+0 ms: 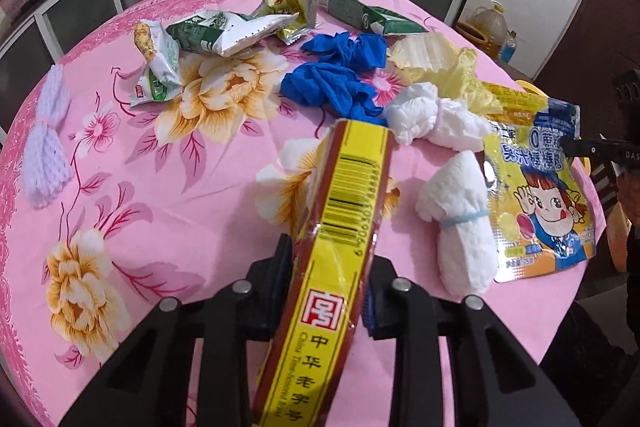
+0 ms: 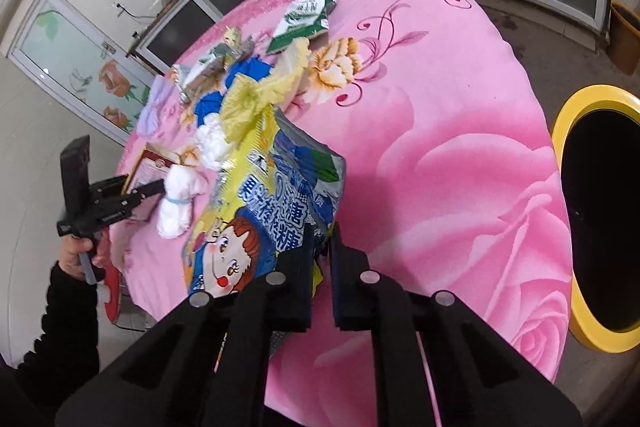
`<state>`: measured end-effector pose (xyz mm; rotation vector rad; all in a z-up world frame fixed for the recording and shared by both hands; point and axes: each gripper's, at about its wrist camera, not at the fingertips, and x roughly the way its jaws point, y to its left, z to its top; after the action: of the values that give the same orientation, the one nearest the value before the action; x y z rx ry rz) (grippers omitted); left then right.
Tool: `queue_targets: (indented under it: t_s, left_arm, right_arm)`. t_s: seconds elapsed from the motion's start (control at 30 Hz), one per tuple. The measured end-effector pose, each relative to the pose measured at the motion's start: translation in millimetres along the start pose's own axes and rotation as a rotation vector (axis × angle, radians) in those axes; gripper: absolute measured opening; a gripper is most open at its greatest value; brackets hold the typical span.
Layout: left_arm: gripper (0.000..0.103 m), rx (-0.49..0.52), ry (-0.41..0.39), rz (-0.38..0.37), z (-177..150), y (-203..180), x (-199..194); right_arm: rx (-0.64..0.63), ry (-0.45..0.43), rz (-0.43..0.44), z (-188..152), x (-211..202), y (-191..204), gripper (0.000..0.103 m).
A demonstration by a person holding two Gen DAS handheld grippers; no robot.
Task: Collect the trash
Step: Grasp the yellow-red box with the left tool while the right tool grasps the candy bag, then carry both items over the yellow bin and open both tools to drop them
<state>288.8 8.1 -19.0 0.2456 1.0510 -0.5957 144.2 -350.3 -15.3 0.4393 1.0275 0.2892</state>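
The left gripper [image 1: 328, 287] clamps a flat yellow-and-red cardboard box [image 1: 340, 227]; the right gripper [image 2: 322, 251] pinches a yellow-and-blue foil candy pouch [image 2: 260, 211] over the pink floral tablecloth [image 2: 440, 147]; lift both clear, then carry them to the yellow-rimmed bin [image 2: 568, 211] beside the table.

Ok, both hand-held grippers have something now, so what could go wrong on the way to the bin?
1. The left hand-held gripper pinches the long yellow and red box near one end; it may swing or slip out.
2. The right hand-held gripper grips only an edge of the candy bag, which could drag the tissue bundle beside it.
3. The yellow-rimmed bin sits past the table edge, so a drop would likely land on the floor.
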Motion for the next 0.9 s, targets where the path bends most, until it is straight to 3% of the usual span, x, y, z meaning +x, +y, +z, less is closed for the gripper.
queue_targets:
  t_s: [0.17, 0.5, 0.77, 0.9]
  left_arm:
    - [0.027, -0.014, -0.069, -0.021, -1.9, 3.3, -31.0]
    - [0.027, -0.045, -0.180, -0.053, 0.0, 0.0, -81.4]
    - [0.027, 0.055, -0.229, -0.152, 29.5, -63.4, -87.6]
    - [0.027, 0.122, -0.237, -0.223, 60.1, -112.7, -77.2]
  right_arm:
    - [-0.011, -0.044, 0.042, 1.7, -22.8, 12.3, 0.006]
    - [-0.061, -0.169, 0.023, 2.1, -75.6, 27.9, 0.005]
    - [0.027, -0.303, -0.065, 2.8, -131.8, -15.4, 0.005]
    - [0.098, -0.398, -0.175, -0.4, -172.3, -58.1, 0.005]
